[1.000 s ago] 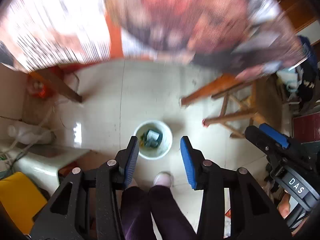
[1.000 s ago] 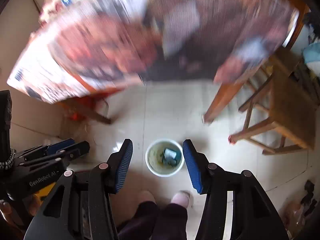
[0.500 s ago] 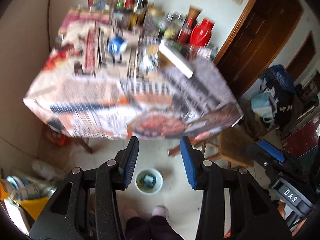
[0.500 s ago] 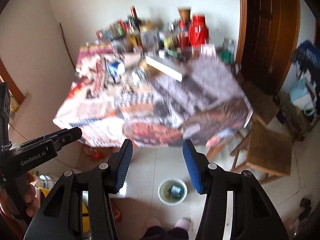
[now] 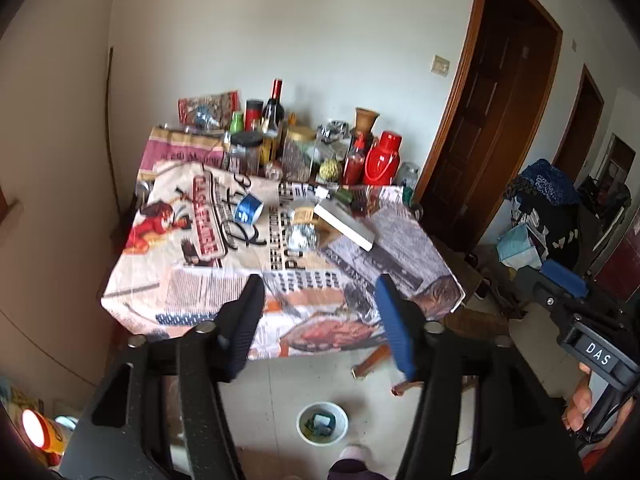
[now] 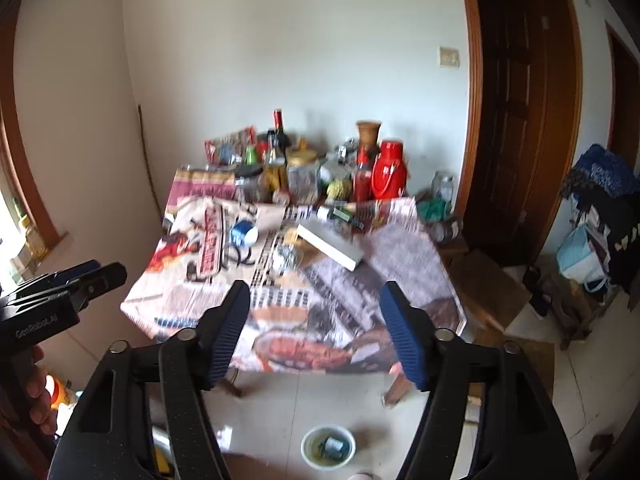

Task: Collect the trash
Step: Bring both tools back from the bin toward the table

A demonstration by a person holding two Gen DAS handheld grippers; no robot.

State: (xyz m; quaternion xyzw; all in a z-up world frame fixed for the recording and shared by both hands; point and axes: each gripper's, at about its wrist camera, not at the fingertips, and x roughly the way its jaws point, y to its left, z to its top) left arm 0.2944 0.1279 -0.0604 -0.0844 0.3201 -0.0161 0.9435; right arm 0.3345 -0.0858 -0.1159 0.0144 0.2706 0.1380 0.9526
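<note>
A pale-walled room with a dark wooden door [image 5: 492, 128] off to the right of both grippers, and dead ahead of them a counter [image 5: 168, 280] draped in printed newspaper-style cloth. Its far edge is crowded with bottles and jars, a red thermos [image 5: 382, 160] among them. Nearer the grippers lie a long white box [image 5: 346, 222], a crumpled ball of foil [image 5: 301, 236] beside it and a blue can [image 5: 247, 208] on its side to the left. Below and just in front of the grippers, on the tiled floor, stands a small white bin [image 5: 322, 424] with some trash already in it.

The left gripper [image 5: 320, 320] is empty, its jaws opening with nothing between them; the right gripper [image 6: 316, 328] likewise, jaws opening and empty. Both are held above the near edge of the counter, angled downward across it, side by side.

The step in hand looks like picking the next piece of trash. The foil ball seems the likeliest candidate: approach from above, straddle it fully before squeezing, and keep clear of the box touching it, since light foil will skid if nudged
</note>
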